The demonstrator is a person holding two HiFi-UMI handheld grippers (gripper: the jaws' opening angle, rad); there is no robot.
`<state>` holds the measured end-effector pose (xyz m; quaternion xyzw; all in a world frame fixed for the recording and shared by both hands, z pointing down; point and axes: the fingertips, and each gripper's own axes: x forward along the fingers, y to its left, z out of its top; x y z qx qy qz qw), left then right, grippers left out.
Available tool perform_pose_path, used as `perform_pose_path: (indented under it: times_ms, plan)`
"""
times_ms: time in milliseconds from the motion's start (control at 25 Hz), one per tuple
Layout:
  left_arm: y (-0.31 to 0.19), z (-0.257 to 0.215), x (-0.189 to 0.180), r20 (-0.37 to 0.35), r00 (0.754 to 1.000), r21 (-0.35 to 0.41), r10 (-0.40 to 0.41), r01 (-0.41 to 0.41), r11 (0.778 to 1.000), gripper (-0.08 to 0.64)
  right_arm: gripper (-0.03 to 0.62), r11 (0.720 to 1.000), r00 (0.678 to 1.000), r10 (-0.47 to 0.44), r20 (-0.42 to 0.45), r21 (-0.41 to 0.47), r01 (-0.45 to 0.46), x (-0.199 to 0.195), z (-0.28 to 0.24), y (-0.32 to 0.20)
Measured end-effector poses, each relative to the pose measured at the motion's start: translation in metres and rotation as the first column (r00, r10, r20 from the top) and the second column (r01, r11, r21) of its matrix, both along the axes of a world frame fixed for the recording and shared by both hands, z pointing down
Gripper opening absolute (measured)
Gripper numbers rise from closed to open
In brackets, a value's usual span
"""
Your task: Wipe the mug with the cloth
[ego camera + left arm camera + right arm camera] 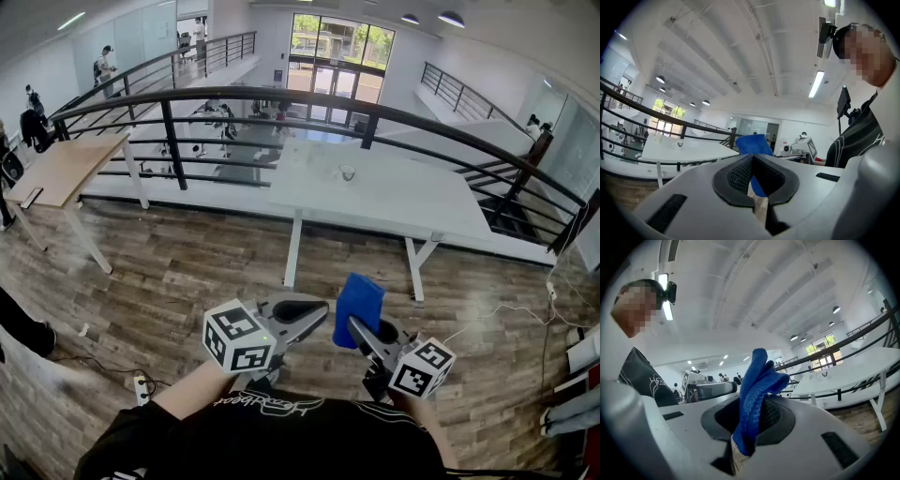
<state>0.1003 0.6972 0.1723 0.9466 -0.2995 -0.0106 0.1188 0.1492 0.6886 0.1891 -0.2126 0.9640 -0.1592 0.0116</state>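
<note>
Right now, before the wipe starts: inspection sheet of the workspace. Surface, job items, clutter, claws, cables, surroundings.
Surface: white table, ahead across the wooden floor, not yet reached.
Job's things: mug stands on the white table, far and small; blue cloth held up, off any surface.
Clutter: dark flat item on the wooden table at left.
Claws: left claw shut, empty; right claw shut on the blue cloth.
Cables: white cable on the floor at right; power strip on the floor at lower left.
Surroundings: black railing behind the white table; people far off, upper left.
</note>
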Motion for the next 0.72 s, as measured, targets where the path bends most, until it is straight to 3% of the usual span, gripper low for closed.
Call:
perform_pose_path:
  times_ms: [440, 720]
  plan:
    - [0.004, 0.008, 0.041, 0.026, 1.0, -0.014, 0.018, -0.018, 1.0, 0.008, 0.061, 1.0, 1.0, -0.016, 0.022, -0.01, 0.017, 0.036, 0.007, 0.006]
    - [-0.022, 0.025, 0.043, 0.041, 0.999, -0.04, 0.02, -0.018, 0.999, 0.008, 0.061, 0.999, 0.997, -0.015, 0.072, -0.037, 0.018, 0.041, 0.019, -0.018]
